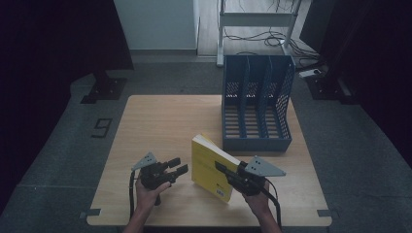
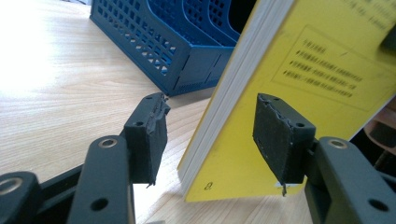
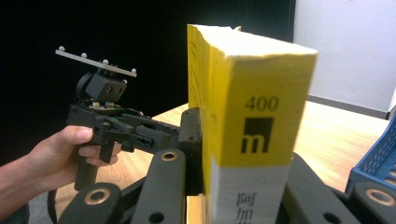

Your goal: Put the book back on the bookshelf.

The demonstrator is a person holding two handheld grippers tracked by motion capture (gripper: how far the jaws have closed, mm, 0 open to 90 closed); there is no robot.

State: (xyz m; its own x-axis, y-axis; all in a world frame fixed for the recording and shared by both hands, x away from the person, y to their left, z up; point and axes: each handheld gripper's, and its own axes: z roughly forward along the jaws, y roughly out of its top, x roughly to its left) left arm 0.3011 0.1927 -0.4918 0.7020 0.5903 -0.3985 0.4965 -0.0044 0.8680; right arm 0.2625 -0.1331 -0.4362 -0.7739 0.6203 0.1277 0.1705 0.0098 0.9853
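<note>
Two handheld grippers over a light wooden table (image 1: 160, 116), one per hand. Right gripper (image 1: 224, 169): jaws closed against a thick yellow book (image 1: 210, 167), one jaw pressed flat on each cover at the spine end. Its own view shows the spine (image 3: 254, 135) upright between the jaws, printed "400" above a black square logo, white band with characters below. Book stands on its lower edge on the table, tilted, near the front edge and just in front of the blue file rack (image 1: 256, 104).

Left gripper (image 1: 180, 165): jaws wide apart, gripping nothing. From its own view the left gripper (image 2: 210, 137) has its near pad (image 2: 148, 135) in open air left of the page block, far pad (image 2: 279, 137) lying in front of the yellow cover; cannot tell if that pad touches the cover. Page edges sit in the gap between the pads. From above, this gripper's tips sit just beside the book's left face.

Left hand (image 1: 148, 187) wraps the handle; right hand (image 1: 257, 199) likewise. Rack has three slots with perforated sides, standing at the table's far right, apart from both grippers. Floor (image 1: 63, 145) beside the table carries a marker reading "9" (image 1: 102, 127).
</note>
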